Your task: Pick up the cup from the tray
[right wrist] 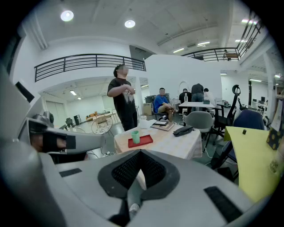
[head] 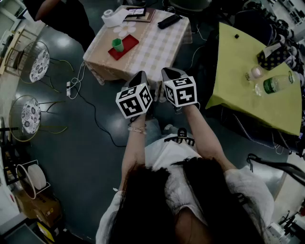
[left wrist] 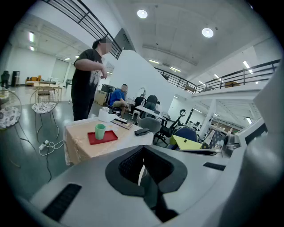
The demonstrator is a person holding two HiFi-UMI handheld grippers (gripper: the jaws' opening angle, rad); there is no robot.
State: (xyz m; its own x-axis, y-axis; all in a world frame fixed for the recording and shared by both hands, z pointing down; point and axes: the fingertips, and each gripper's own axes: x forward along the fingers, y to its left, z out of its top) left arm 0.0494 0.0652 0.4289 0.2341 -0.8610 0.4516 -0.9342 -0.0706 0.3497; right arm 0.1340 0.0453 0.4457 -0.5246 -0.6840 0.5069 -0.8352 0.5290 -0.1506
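A green cup stands upright on a red tray on a low table with a checked cloth. Both grippers hang side by side in the air short of the table's near edge, well away from the cup. The left gripper has its jaws shut with nothing between them, and so does the right gripper. In the left gripper view the cup and tray lie far ahead, left of the shut left gripper. The right gripper view has the cup ahead above the shut right gripper.
On the table lie a tissue roll, a dark remote and a book. A yellow-green table with a bottle stands to the right. Wire chairs and floor cables are on the left. A person stands behind the table.
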